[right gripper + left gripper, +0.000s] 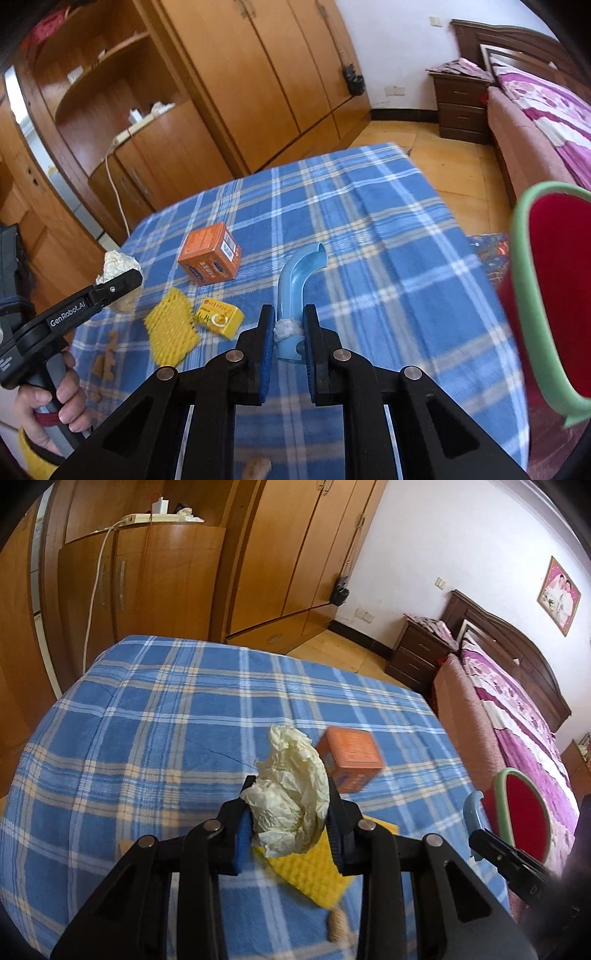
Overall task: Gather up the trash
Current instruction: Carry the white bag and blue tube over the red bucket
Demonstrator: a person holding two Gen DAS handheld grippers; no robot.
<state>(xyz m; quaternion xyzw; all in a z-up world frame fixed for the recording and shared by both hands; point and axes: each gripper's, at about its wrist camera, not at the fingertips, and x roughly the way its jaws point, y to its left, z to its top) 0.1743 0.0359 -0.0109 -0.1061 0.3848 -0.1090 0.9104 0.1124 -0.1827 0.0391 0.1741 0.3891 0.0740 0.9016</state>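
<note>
Item 1. Left tool [290,812]: black two-finger frame with blue pads, closed around a crumpled cream-white wad of tissue paper [291,797], held clear above the bench. The same tool [122,284] shows at the left edge of the right wrist view, wad [118,264] between its tips, handle gripped by the person's left hand [55,406].

Item 2. Right tool [289,325]: same build, clamped on the lower end of a curved light-blue plastic tube [297,280], which has a white lump stuck at the grip point. The tube's open upper end points away from the camera.

Item 3. Bench, covered in a blue plaid cloth with white and cream stripes [369,229].

Item 4. Orange cardboard box with printed label [209,254], resting on the cloth, well apart from both tools.

Item 5. Small yellow carton with orange print [219,317], lying just beside a yellow ridged foam net sleeve [171,332].

Item 6. Brown crumbs or scraps [107,354] on the cloth near the left hand; kind unclear.

Item 7. Red bin with pale green rim [546,295], at the bench's right side, near the right tool.
</note>
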